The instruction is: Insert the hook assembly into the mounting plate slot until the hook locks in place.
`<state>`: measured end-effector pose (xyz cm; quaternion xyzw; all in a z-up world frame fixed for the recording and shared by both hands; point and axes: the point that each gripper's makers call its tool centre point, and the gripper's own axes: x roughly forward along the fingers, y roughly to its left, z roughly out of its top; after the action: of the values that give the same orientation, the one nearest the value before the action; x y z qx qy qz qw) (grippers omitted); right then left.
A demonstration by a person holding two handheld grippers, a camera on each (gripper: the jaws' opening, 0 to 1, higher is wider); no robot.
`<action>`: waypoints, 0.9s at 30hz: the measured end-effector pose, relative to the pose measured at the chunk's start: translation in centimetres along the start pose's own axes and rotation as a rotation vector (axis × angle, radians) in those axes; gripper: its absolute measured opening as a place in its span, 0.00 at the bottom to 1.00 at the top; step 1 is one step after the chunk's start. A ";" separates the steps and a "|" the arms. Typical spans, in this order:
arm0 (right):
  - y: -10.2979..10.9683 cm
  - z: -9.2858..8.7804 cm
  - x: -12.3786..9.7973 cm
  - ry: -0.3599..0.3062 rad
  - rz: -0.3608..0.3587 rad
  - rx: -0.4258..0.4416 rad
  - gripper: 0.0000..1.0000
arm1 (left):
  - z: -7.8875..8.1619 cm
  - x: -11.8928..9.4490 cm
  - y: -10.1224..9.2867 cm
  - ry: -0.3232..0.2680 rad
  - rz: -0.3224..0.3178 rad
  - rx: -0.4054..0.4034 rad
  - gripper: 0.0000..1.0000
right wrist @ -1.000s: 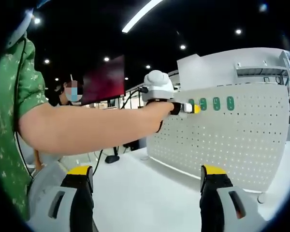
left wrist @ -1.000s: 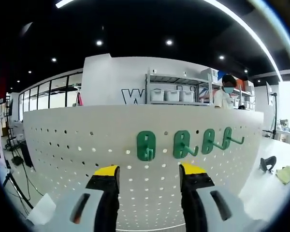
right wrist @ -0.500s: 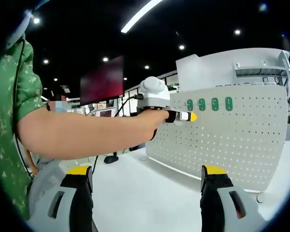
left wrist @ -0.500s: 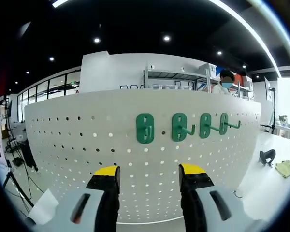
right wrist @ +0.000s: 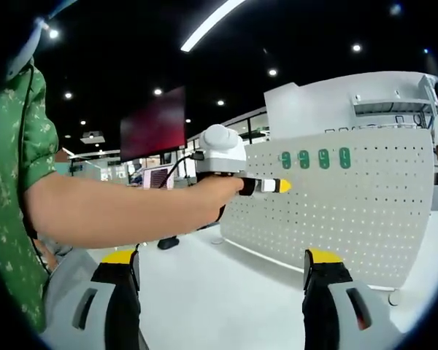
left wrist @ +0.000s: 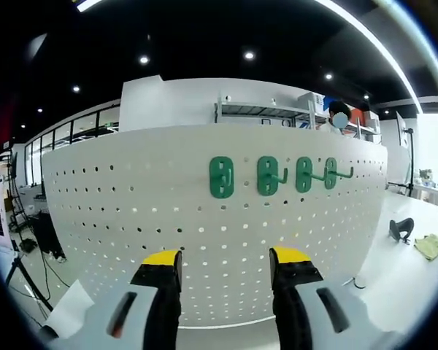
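A white pegboard point(left wrist: 204, 240) stands upright on a white table point(right wrist: 204, 284); in the left gripper view it spans most of the frame, and in the right gripper view point(right wrist: 336, 211) it stands to the right, seen at an angle. Its face is dotted with rows of round holes.

Behind the board are a white wall and a shelf rack point(left wrist: 277, 117), with a dark ceiling and spot lamps above. In the right gripper view a dark red screen point(right wrist: 152, 124) hangs beyond the person's arm point(right wrist: 117, 211), which reaches across from a green patterned sleeve point(right wrist: 18, 182).

Four green hooks point(left wrist: 270, 176) sit in a row high on the board, their plates flat against it, prongs pointing out toward the right. In the right gripper view the same row point(right wrist: 314, 158) shows small near the board's top edge.

The left gripper point(left wrist: 226, 262) faces the board below the hooks, jaws spread apart with nothing between them. In the right gripper view it point(right wrist: 274, 186) is held by the person's hand, yellow tip toward the board, apart from the hooks. The right gripper point(right wrist: 219, 266) has its jaws wide apart and empty, over the table.

On the table right of the board lie a dark object point(left wrist: 401, 230) and a yellowish cloth point(left wrist: 431, 246).
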<state>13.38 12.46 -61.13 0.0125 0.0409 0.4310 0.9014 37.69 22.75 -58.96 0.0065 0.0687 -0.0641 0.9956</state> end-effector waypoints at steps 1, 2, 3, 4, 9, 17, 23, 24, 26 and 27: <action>0.1 0.0 0.0 0.000 0.000 -0.001 0.95 | 0.0 -0.3 -0.1 0.001 -0.001 0.000 0.50; 0.2 0.0 0.0 0.000 0.001 -0.003 0.95 | -0.1 -0.7 -0.1 0.000 -0.005 0.004 0.49; 0.3 0.1 0.0 0.001 0.002 -0.005 0.95 | -0.1 -0.8 -0.1 -0.001 -0.006 0.004 0.50; 0.3 0.1 0.0 0.001 0.001 -0.006 0.95 | -0.3 -1.0 -0.1 0.000 -0.009 0.007 0.49; 0.9 0.5 -0.1 -0.005 0.001 -0.014 0.95 | -0.9 -2.4 -0.1 0.006 -0.018 0.006 0.49; 1.5 0.8 -0.4 -0.009 -0.004 -0.023 0.95 | -1.8 -4.4 -0.3 0.011 -0.034 0.015 0.49; 1.9 1.1 -0.7 -0.016 -0.010 -0.024 0.95 | -2.0 -5.8 -0.6 0.006 -0.050 0.017 0.48; 2.0 1.2 -0.7 -0.017 -0.010 -0.025 0.95 | -2.0 -6.0 -0.6 0.005 -0.051 0.019 0.48; 2.1 1.2 -0.7 -0.017 -0.011 -0.028 0.95 | -2.0 -6.6 -0.7 0.001 -0.055 0.021 0.48; 2.2 1.2 -0.8 -0.017 -0.012 -0.028 0.95 | -2.1 -6.8 -0.6 -0.001 -0.057 0.018 0.48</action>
<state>11.33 13.24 -59.76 0.0032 0.0271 0.4261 0.9043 30.61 23.11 -60.11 0.0137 0.0679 -0.0932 0.9932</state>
